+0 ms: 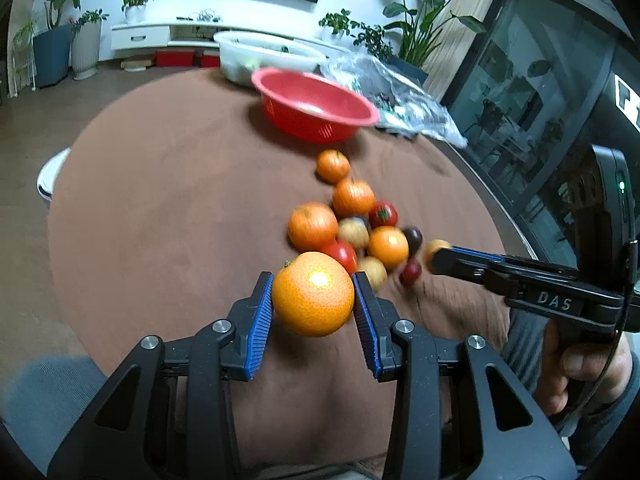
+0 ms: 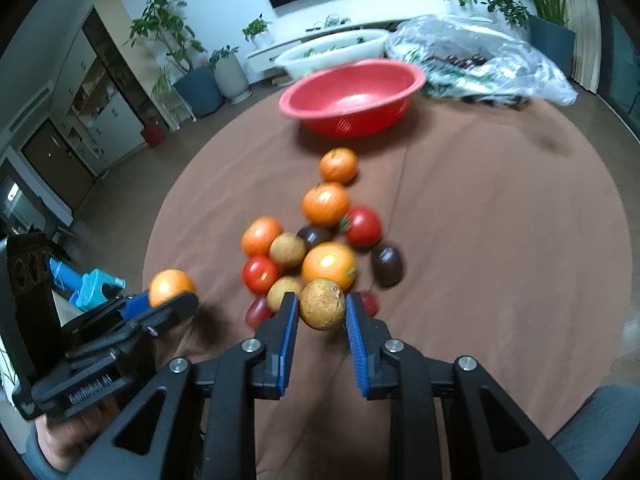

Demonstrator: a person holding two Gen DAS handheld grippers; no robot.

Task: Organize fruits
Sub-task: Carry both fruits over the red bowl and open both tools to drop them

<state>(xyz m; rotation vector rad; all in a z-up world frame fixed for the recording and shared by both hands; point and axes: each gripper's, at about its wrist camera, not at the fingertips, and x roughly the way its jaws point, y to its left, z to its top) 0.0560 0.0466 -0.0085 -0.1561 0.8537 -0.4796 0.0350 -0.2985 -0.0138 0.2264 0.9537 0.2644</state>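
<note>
My left gripper (image 1: 313,294) is shut on a large orange (image 1: 313,294), held just above the brown tablecloth. My right gripper (image 2: 322,306) is shut on a small tan round fruit (image 2: 322,304). In the left wrist view the right gripper (image 1: 436,254) comes in from the right with that tan fruit (image 1: 434,248) at its tip. In the right wrist view the left gripper (image 2: 172,294) shows at lower left with the orange (image 2: 170,285). A pile of oranges, red tomatoes, tan fruits and dark plums (image 2: 320,240) lies mid-table. A red colander bowl (image 2: 352,96) stands beyond the pile.
A white basin (image 2: 332,50) with greens and a clear plastic bag (image 2: 480,60) of produce sit behind the red bowl (image 1: 316,106). The round table (image 1: 160,200) has bare brown cloth to the left. A person's hand (image 1: 580,364) grips the right tool. A dark cabinet stands at right.
</note>
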